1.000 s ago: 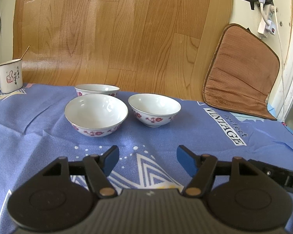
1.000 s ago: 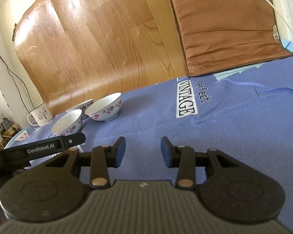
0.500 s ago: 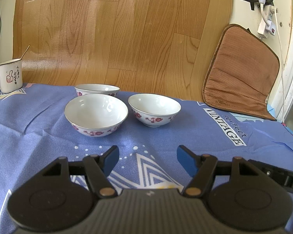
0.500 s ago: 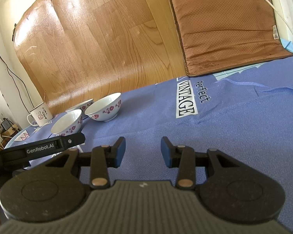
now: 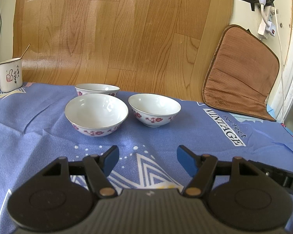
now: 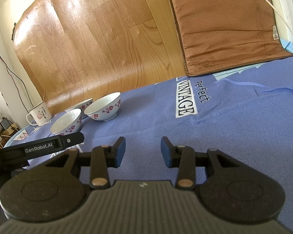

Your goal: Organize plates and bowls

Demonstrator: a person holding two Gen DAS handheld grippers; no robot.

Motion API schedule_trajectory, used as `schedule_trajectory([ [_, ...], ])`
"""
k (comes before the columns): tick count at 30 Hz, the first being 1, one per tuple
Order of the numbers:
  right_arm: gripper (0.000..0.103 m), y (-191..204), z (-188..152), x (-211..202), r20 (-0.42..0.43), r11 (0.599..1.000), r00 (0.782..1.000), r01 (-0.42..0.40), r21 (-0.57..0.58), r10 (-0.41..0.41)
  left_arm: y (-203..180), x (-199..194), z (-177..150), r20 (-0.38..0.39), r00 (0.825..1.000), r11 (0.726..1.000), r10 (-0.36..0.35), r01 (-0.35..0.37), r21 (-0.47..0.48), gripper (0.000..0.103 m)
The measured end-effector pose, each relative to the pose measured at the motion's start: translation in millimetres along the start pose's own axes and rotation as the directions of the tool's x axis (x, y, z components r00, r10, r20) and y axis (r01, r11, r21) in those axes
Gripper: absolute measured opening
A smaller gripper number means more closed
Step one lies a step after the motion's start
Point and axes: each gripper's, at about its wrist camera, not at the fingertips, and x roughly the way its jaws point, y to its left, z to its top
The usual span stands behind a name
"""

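Observation:
Three white bowls with red flowers stand on the blue cloth: a near left bowl (image 5: 96, 115), a right bowl (image 5: 154, 110) and a far bowl (image 5: 97, 89) partly hidden behind the near one. They also show in the right wrist view: the near left bowl (image 6: 66, 124), the right bowl (image 6: 104, 109) and the far bowl (image 6: 82, 105). My left gripper (image 5: 148, 159) is open and empty, a short way in front of the bowls. My right gripper (image 6: 143, 152) is open and empty over bare cloth, right of the bowls.
A white enamel mug (image 5: 8, 77) with a stick in it stands at the far left. A brown cushion (image 5: 240, 74) leans on the wall at the right. A wood-pattern sheet (image 5: 117, 29) covers the wall behind. The left gripper's body (image 6: 39, 148) sits left of my right gripper.

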Motion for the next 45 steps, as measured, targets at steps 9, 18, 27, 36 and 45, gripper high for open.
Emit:
schedule_trajectory([
  [9, 0.043, -7, 3, 3, -0.033, 0.999, 0.999, 0.004, 0.039, -0.003, 2, -1, 0, 0.010, 1.000, 1.000, 0.003, -0.003, -0.015, 0.067],
  [18, 0.043, -22, 51, 32, -0.099, 0.986, 0.994, -0.025, 0.162, 0.041, 16, -1, 1, 0.021, 1.000, 0.996, -0.009, 0.011, -0.086, 0.067],
  [27, 0.044, 5, 101, 99, -0.238, 0.976, 0.962, -0.085, 0.202, 0.133, 22, -2, 2, 0.036, 0.999, 0.992, -0.010, 0.014, -0.126, 0.067],
  [36, 0.042, 26, 101, 167, -0.418, 0.982, 0.903, -0.026, 0.185, 0.102, 32, -2, 3, 0.047, 0.999, 0.983, -0.020, 0.028, -0.179, 0.066],
  [45, 0.008, 13, 101, 152, -0.452, 0.977, 0.885, -0.019, 0.210, 0.114, 31, -3, 3, 0.060, 0.997, 0.982, -0.052, 0.061, -0.176, 0.066],
])
